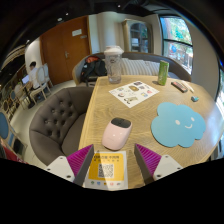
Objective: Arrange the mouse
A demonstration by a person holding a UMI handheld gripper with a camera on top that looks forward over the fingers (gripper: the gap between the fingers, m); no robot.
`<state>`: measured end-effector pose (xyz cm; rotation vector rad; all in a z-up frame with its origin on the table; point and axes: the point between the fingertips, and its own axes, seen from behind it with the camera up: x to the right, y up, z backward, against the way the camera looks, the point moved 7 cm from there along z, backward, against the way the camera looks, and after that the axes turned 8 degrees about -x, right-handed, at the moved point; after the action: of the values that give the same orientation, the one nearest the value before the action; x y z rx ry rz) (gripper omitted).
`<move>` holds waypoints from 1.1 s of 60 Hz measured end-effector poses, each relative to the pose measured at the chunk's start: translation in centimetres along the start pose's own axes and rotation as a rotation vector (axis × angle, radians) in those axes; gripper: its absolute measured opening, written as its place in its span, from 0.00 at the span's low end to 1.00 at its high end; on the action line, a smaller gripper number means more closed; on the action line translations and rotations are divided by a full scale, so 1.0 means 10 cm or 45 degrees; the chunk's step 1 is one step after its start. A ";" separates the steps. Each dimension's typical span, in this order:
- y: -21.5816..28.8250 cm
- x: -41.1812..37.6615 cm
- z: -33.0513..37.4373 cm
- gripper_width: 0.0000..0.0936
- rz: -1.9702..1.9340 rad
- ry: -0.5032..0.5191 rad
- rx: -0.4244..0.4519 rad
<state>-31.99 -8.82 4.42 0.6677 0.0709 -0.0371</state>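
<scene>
My gripper (112,160) hangs with fingers apart, lined up behind the pale pink-and-grey mouse (117,133) near the wooden table's (130,112) near edge, beside the blue cloud-shaped mat (178,124), its likely destination

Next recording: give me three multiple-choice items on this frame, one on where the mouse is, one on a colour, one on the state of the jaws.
1. Where is the mouse?
A. on the blue mouse pad
B. on the wooden table, left of the pad
C. on the grey armchair

2. What colour is the cloud-shaped mouse pad?
A. blue
B. red
C. black

3. How do the gripper jaws stand?
A. shut on the mouse
B. open, holding nothing
C. shut on the can

Key: 1 B, the mouse rests on bare table beside the pad. 2 A, the pad is light blue. 3 B, the jaws stand apart, the mouse just ahead of them.
</scene>
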 end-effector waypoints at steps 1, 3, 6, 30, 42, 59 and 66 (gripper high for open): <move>0.01 -0.01 -0.05 0.90 0.000 -0.001 0.000; 0.03 -0.03 -0.14 0.90 -0.002 0.002 -0.003; 0.11 -0.03 -0.25 0.90 0.007 -0.011 0.035; 0.56 0.01 -0.64 0.61 0.023 -0.040 0.102; 0.59 -0.03 -0.64 0.47 0.049 0.013 0.009; 1.58 0.71 0.29 0.43 0.131 0.163 0.254; 1.71 1.76 0.43 0.43 0.128 0.061 0.315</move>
<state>-13.22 1.76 16.94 0.9189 0.0799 0.0681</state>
